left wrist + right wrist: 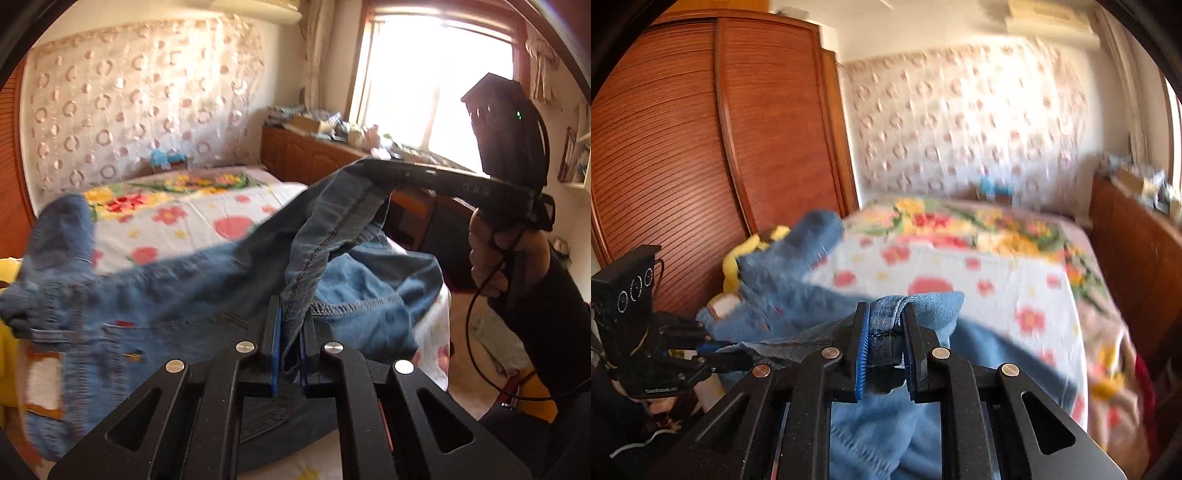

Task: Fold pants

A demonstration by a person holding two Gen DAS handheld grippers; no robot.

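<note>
Between the blue pads at lower centre of the left wrist view, the left gripper (290, 347) is closed tight on a seamed edge of the pants (177, 306). At lower centre of the right wrist view, the right gripper (884, 354) is clamped on a thicker hemmed edge, so its jaws stand slightly apart.

Pants location: lifted off the bed (192, 218), slung between both grippers, with the rest trailing toward the left of each frame.

Progress: judged early. Both edges are gripped; no fold is visible, and the denim hangs bunched. Spreading flat and every fold remain.

Pose: both grippers point forward and somewhat downward over the bed. A hand (495, 258) grips the right handle at right of the left view.
</note>
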